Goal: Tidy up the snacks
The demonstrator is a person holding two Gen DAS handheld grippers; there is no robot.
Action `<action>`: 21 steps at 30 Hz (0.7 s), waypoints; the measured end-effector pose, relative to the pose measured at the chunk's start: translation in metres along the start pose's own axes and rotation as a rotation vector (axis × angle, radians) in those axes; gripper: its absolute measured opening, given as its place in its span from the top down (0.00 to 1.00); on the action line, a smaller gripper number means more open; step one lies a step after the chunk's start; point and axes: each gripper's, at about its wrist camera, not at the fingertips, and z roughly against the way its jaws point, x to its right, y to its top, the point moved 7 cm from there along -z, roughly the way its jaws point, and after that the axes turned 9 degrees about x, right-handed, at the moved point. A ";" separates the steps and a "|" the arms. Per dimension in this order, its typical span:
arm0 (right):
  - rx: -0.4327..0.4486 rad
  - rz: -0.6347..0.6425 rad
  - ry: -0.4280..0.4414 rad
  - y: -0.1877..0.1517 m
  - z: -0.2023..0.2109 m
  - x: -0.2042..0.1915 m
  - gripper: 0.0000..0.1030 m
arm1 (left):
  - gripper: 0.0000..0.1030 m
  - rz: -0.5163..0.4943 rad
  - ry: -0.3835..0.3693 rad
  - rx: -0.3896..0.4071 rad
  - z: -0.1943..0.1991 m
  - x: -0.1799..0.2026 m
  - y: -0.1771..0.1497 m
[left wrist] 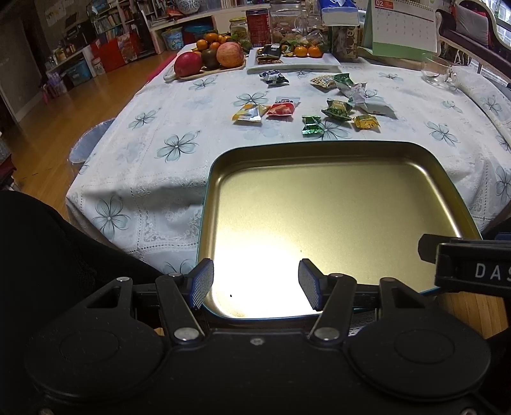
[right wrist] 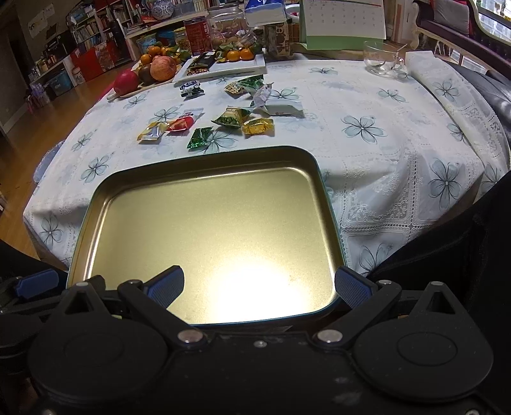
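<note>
An empty gold tin tray [left wrist: 319, 150] [right wrist: 207, 156] with a teal rim lies at the table's near edge. Beyond it several wrapped snacks are scattered on the cloth: an orange-silver packet [left wrist: 249, 113] [right wrist: 152, 131], a red packet [left wrist: 282, 108] [right wrist: 182, 123], a green foil sweet [left wrist: 310, 125] [right wrist: 198, 138], a gold sweet [left wrist: 365, 122] [right wrist: 258, 126] and green pea packets [left wrist: 337, 109] [right wrist: 230, 117]. My left gripper [left wrist: 256, 284] hovers open over the tray's near left part. My right gripper [right wrist: 260, 285] stands open over the tray's near right corner, its body [left wrist: 472, 265] showing in the left wrist view.
A fruit board with apples [left wrist: 228, 54] [right wrist: 163, 67] and a white plate [left wrist: 293, 65] [right wrist: 223, 68] stand at the back, with jars, a calendar [left wrist: 402, 25] and a glass cup [left wrist: 436, 71] [right wrist: 381, 59]. The floral tablecloth [left wrist: 166, 150] hangs over the near edge.
</note>
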 end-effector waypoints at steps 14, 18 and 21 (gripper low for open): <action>-0.033 0.006 0.156 0.035 -0.017 -0.007 0.00 | 0.40 0.007 -0.069 -0.062 -0.024 0.004 0.038; -0.080 -0.074 0.166 0.053 -0.029 -0.002 0.00 | 0.40 0.012 -0.090 -0.094 -0.038 0.003 0.052; -0.129 -0.081 0.116 0.068 -0.042 0.005 0.00 | 0.40 0.022 -0.097 -0.121 -0.049 0.002 0.064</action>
